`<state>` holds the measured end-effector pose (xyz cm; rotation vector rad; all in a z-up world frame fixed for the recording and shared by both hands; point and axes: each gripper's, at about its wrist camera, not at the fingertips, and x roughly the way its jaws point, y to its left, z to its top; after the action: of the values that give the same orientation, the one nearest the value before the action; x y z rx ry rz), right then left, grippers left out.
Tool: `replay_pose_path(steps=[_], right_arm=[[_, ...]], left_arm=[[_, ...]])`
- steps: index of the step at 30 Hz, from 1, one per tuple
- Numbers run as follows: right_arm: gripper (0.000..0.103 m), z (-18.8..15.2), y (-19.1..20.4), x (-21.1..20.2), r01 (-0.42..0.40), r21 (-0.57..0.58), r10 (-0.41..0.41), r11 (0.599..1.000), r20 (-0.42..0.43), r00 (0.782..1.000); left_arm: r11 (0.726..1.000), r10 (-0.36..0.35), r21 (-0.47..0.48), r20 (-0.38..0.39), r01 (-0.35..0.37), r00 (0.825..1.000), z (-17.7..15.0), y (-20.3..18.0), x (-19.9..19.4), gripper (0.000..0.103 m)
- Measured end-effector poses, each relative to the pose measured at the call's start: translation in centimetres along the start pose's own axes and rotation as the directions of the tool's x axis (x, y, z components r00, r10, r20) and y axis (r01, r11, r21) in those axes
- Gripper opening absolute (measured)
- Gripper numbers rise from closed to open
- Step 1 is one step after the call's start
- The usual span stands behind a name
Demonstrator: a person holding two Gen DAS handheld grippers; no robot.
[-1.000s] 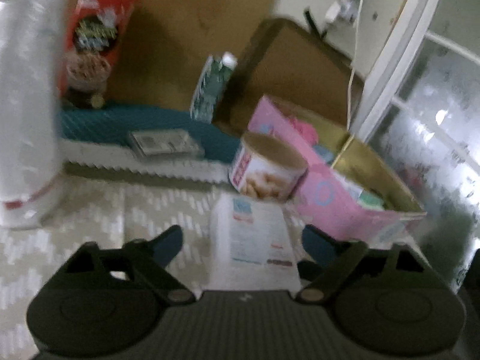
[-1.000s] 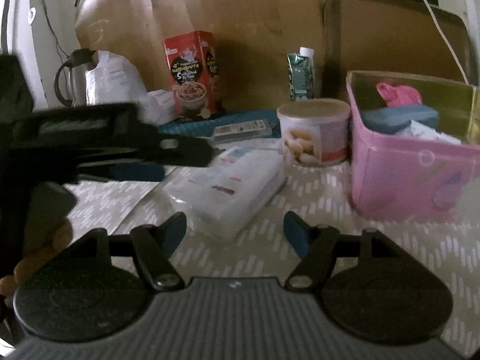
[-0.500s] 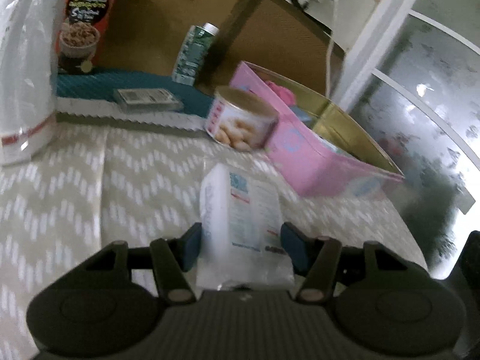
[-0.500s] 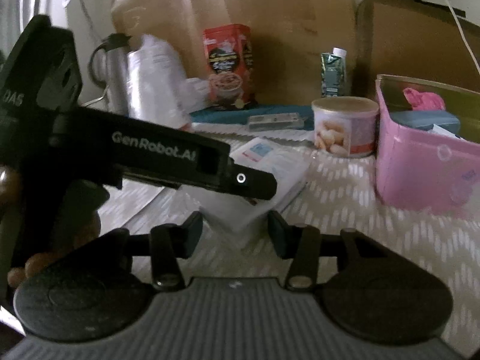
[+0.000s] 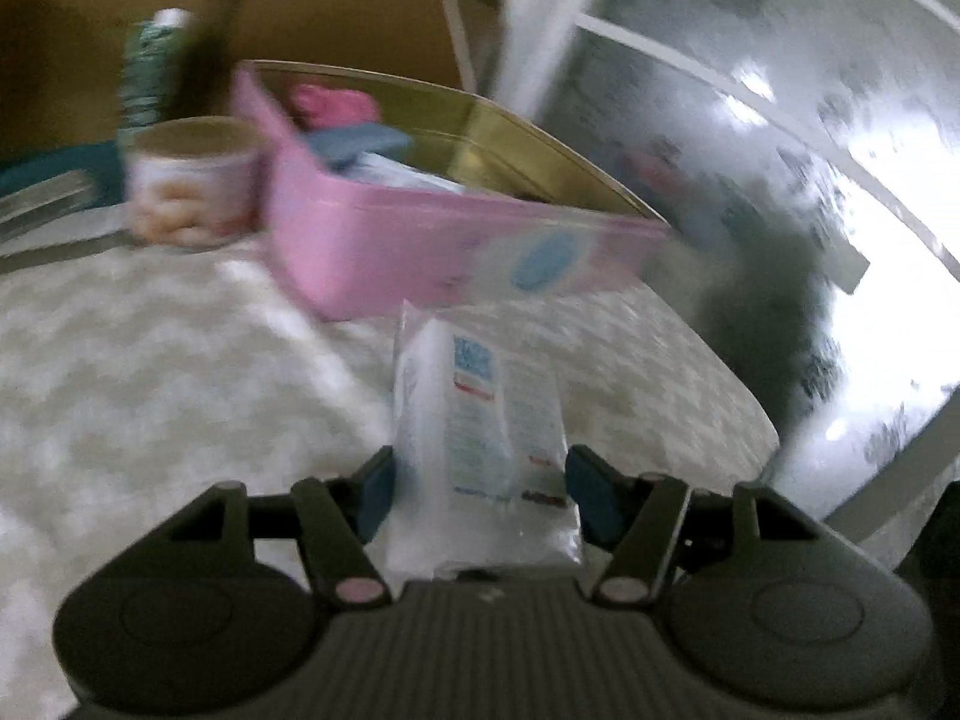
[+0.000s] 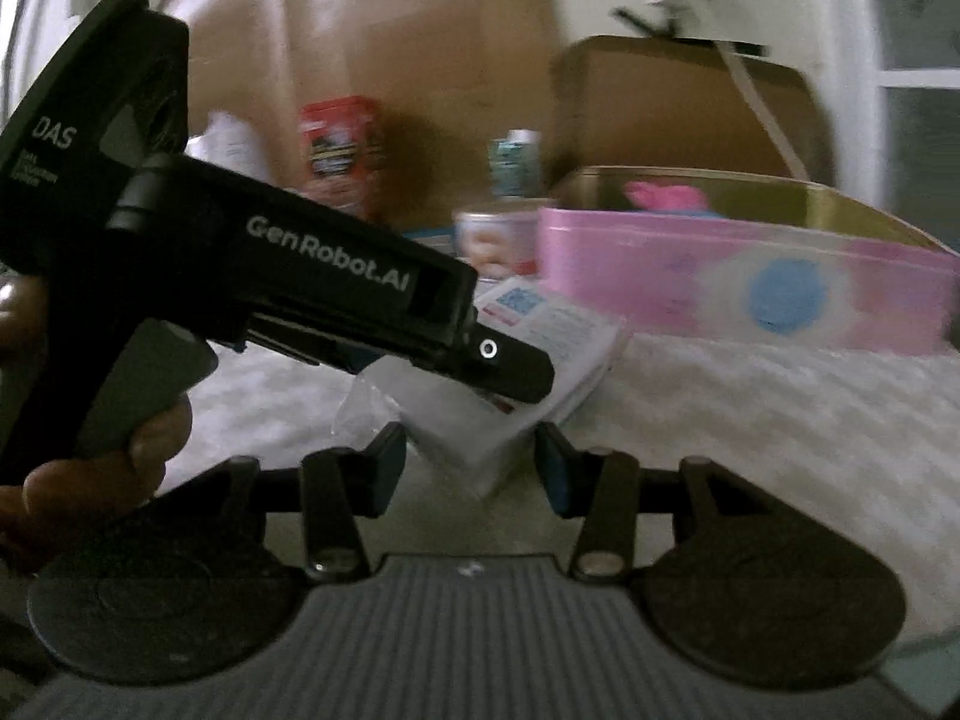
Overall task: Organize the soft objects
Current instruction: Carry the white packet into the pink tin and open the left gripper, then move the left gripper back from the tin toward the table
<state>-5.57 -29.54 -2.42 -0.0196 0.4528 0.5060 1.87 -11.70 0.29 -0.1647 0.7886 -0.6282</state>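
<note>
Both tongs clasp one white tissue packet (image 5: 480,414): left tongs (image 5: 477,495) easing apart around it, right tongs (image 6: 471,465) pinching its corner, near the pink tin (image 5: 420,240).

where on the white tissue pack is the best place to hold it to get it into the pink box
Across its near end, one finger on each flat face. The white tissue pack is soft and slab-shaped; the left gripper already straddles it there, jaws opening slightly, leaving the far end free to enter the pink box.
</note>
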Motion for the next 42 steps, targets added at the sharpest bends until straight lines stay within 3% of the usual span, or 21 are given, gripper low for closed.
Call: replay_pose_path(steps=[8, 10, 13, 17, 20, 22, 23, 24, 25, 28, 31, 35, 36, 37, 38, 40, 42], right_arm=[[0.051, -0.9, -4.7, -2.1, 0.147, 0.117, -0.151, 0.982, 0.032, 0.988], [0.051, -1.2, -5.7, -2.6, 0.175, 0.138, -0.182, 0.975, 0.043, 0.982], [0.059, -1.5, -6.7, -3.1, 0.237, 0.155, -0.248, 0.959, 0.058, 0.967], [0.059, -2.1, -7.9, -3.7, 0.266, 0.172, -0.281, 0.949, 0.074, 0.957], [0.060, -2.5, -8.6, -3.6, 0.262, 0.169, -0.277, 0.950, 0.072, 0.958], [0.060, -2.5, -8.6, -3.4, 0.265, 0.154, -0.280, 0.952, 0.084, 0.956], [0.060, -2.4, -8.6, -3.3, 0.263, 0.143, -0.277, 0.954, 0.089, 0.957], [0.050, -2.3, -8.5, -3.3, 0.260, 0.134, -0.273, 0.956, 0.095, 0.957], [0.047, -2.1, -8.4, -3.2, 0.269, 0.130, -0.282, 0.954, 0.099, 0.954], [0.047, -1.6, -8.2, -4.0, 0.305, 0.132, -0.324, 0.943, 0.161, 0.932], [0.047, -0.6, -7.7, -4.7, 0.350, 0.095, -0.363, 0.932, 0.257, 0.896], [0.047, 2.5, -8.8, -4.0, 0.328, 0.068, -0.332, 0.942, 0.321, 0.887], [0.047, 3.5, -9.4, -3.4, 0.307, 0.075, -0.314, 0.949, 0.328, 0.891], [0.049, 4.6, -10.1, -2.8, 0.283, 0.083, -0.294, 0.956, 0.333, 0.896], [0.049, 5.9, -10.9, -1.6, 0.274, 0.091, -0.288, 0.957, 0.332, 0.898], [0.051, 8.2, -12.6, 1.0, 0.277, 0.116, -0.300, 0.954, 0.320, 0.899], [0.054, 10.2, -14.0, 4.6, 0.291, 0.116, -0.310, 0.950, 0.227, 0.923]], left_arm=[[0.993, -0.077, 0.084, -0.062, 0.082, 0.995, 1.9, -4.6, 5.2, 0.068], [0.990, -0.072, 0.117, -0.071, 0.080, 0.995, 2.2, -5.6, 6.1, 0.084], [0.985, -0.062, 0.158, -0.076, 0.073, 0.995, 2.3, -6.6, 6.6, 0.089], [0.986, -0.051, 0.152, -0.068, 0.061, 0.996, 2.6, -6.5, 6.6, 0.097], [0.990, -0.050, 0.130, -0.086, 0.061, 0.995, 2.9, -6.1, 7.2, 0.093], [0.983, -0.063, 0.165, -0.096, 0.078, 0.993, 3.1, -6.5, 7.4, 0.065], [0.979, -0.100, 0.168, -0.115, 0.118, 0.988, 3.3, -6.7, 7.4, 0.060], [0.978, -0.098, 0.172, -0.109, 0.116, 0.989, 3.5, -7.1, 7.3, 0.060], [0.975, -0.096, 0.191, -0.094, 0.112, 0.991, 3.7, -7.5, 7.0, 0.060], [0.962, -0.117, 0.244, -0.034, 0.122, 0.993, 4.8, -8.8, 5.5, 0.061], [0.952, -0.125, 0.288, 0.039, 0.108, 0.991, 6.2, -9.6, 4.2, 0.064], [0.955, -0.093, 0.289, 0.092, 0.063, 0.991, 9.5, -9.3, 4.6, 0.068], [0.960, -0.067, 0.279, 0.109, 0.035, 0.992, 10.5, -9.1, 5.1, 0.076], [0.963, -0.025, 0.268, 0.130, -0.010, 0.991, 11.6, -8.8, 5.8, 0.093], [0.964, 0.023, 0.260, 0.148, -0.062, 0.989, 12.8, -8.5, 6.9, 0.101], [0.958, 0.112, 0.245, 0.157, -0.149, 0.981, 14.7, -7.6, 9.4, 0.102], [0.962, 0.201, 0.166, 0.106, -0.217, 0.974, 16.1, -5.9, 11.4, 0.101]])
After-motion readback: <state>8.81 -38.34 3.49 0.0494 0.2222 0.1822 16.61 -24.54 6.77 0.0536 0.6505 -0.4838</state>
